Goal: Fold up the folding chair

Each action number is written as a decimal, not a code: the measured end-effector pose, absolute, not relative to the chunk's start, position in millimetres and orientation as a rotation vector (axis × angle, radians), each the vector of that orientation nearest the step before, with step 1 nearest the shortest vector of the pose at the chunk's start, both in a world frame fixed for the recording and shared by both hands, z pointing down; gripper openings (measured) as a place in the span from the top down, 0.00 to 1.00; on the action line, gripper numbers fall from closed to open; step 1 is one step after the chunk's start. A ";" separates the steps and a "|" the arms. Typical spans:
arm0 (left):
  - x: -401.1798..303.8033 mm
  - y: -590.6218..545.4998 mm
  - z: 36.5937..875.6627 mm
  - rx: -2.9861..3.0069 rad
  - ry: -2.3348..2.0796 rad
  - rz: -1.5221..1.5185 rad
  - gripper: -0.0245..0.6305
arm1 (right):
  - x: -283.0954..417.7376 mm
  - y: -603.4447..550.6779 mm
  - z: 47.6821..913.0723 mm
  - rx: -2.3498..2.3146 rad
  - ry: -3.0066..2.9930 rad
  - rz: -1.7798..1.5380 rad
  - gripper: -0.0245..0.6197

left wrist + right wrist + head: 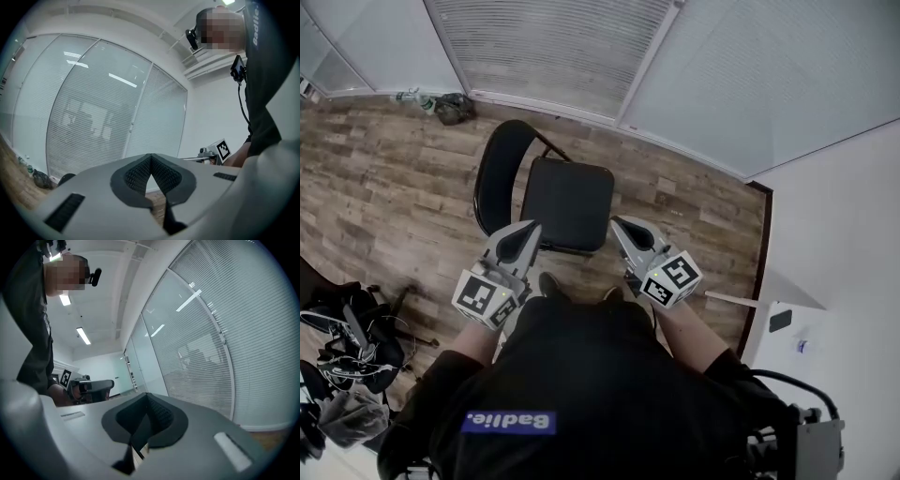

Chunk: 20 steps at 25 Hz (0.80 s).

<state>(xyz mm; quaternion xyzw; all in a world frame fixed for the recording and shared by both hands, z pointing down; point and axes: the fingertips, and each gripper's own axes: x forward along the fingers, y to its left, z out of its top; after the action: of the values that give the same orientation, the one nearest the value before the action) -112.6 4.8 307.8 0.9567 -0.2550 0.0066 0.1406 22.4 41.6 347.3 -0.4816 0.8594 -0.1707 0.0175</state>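
Observation:
A black folding chair (567, 202) stands unfolded on the wood floor in the head view, its curved backrest (492, 169) at the left and its square seat toward me. My left gripper (532, 228) hovers over the seat's near left corner, jaws shut and empty. Over the seat's near right corner my right gripper (617, 223) is also shut on nothing. In the left gripper view the shut left gripper (150, 157) points at the blinds, with the right gripper's marker cube (223, 150) beside it. The right gripper (148, 397) shows shut in its own view.
Glass walls with blinds (553, 47) run behind the chair. A bottle and dark bag (441, 105) lie at the wall's foot. A pile of gear (347, 352) sits at lower left, and a white desk (825, 309) at right. My shoes (551, 284) are just before the chair.

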 end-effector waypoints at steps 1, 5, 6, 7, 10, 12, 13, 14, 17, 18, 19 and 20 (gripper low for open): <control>-110.8 0.7 307.3 2.765 -0.730 0.013 0.96 | 23.0 37.6 349.4 -1.497 2.673 -0.539 0.96; -101.8 -16.0 313.4 2.757 -0.768 0.026 0.96 | 34.4 24.4 359.6 -1.475 2.676 -0.577 0.96; -99.7 -20.8 316.3 2.751 -0.788 0.034 0.96 | 38.9 20.7 363.0 -1.469 2.680 -0.584 0.96; -98.0 -25.4 319.9 2.746 -0.808 0.043 0.96 | 43.3 17.2 366.9 -1.464 2.684 -0.592 0.96; -92.8 -35.5 332.0 2.730 -0.863 0.077 0.96 | 57.7 8.0 379.8 -1.447 2.687 -0.624 0.96; -88.2 -41.2 341.2 2.722 -0.899 0.097 0.96 | 68.0 2.5 388.6 -1.427 2.687 -0.647 0.96; -86.0 -44.1 346.1 2.714 -0.916 0.100 0.96 | 72.9 -0.2 393.2 -1.417 2.690 -0.658 0.96; -83.8 -47.1 350.3 2.703 -0.933 0.102 0.96 | 77.5 -3.1 397.8 -1.409 2.694 -0.668 0.96; -77.8 -57.0 359.7 2.677 -0.975 0.111 0.96 | 88.6 -14.1 409.0 -1.390 2.701 -0.682 0.96; -75.8 -60.0 362.7 2.669 -0.987 0.118 0.96 | 91.9 -17.7 412.6 -1.387 2.700 -0.687 0.96; -73.6 -62.5 366.2 2.662 -0.997 0.126 0.96 | 95.5 -20.7 416.6 -1.384 2.699 -0.695 0.96; -71.2 -65.0 370.1 2.656 -1.006 0.133 0.96 | 99.1 -23.3 421.1 -1.381 2.697 -0.705 0.96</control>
<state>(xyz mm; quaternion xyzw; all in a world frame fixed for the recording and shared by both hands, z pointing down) -71.2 -65.0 370.1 0.9237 -0.3501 0.0462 0.1487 99.1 -23.3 421.1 -0.4439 0.8668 -0.2265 0.0153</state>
